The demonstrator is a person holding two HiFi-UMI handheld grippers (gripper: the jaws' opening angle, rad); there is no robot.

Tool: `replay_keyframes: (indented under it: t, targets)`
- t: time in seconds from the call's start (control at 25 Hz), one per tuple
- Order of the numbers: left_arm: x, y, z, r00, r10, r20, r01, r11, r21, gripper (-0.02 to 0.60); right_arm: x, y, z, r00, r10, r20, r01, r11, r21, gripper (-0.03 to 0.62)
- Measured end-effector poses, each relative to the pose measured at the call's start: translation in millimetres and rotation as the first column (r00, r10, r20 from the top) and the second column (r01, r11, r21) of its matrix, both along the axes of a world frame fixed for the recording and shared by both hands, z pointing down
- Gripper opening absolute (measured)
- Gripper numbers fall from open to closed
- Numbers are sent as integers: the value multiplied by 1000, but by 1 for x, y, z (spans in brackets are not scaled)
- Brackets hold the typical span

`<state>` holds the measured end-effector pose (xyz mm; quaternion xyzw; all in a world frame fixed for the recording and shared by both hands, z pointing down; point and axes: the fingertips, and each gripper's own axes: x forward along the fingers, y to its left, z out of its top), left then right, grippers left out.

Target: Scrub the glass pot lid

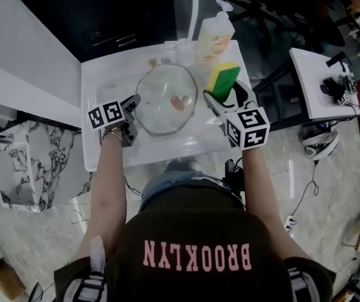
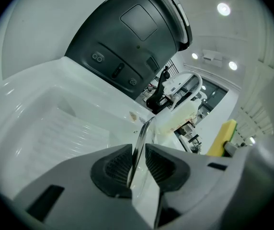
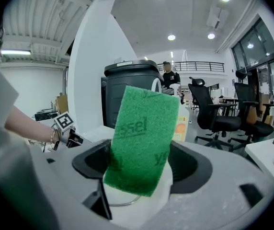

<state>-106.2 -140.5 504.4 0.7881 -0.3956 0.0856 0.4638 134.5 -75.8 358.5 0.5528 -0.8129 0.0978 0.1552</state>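
Left gripper point(image 2: 138, 163): we held it at the left side of the lid, its jaws pressed onto the thin metal rim, which ran edge-on between the ribbed pads.
Glass pot lid point(image 1: 166, 99): it sat over the middle of the basin, its knob showing brown through the glass. We could not tell whether it rested on the basin floor or hung clear of it.
Right gripper point(image 3: 142, 166): we held it at the right of the lid, its jaws pinching the sponge.
Sponge point(image 3: 142, 137): it stood upright between the jaws, its green scouring face turned towards the right gripper's camera. Its yellow body showed from the head view, just beside the lid's right edge. We could not tell whether it touched the glass.
White basin point(image 1: 98, 80): it filled the small table, with the person standing at its near side.
Soap bottle point(image 1: 214, 36): it stood at the far right corner of the basin, beyond the sponge.
Dark bin point(image 2: 127, 42): it stood on the far side of the basin.
Office chairs point(image 3: 213, 114): they stood well apart from the table, far to the right.
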Motion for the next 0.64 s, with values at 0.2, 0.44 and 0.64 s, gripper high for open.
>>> replay_keyframes:
  t: [0.2,0.44,0.64]
  targets:
    - [1,3,-1,995,22,97,-29,997,70,75,1,2,-3,1000,-2,-3,2,1000,27,341]
    - [1,5,-11,940,75,334,-159,959,232,74,4,-2,-3,1000,-1,-11,2,998,58,341]
    - [6,6,-14,861,94,500,-284,904,320,66,11,-12,5,999,11,-39,-8,996,86,341]
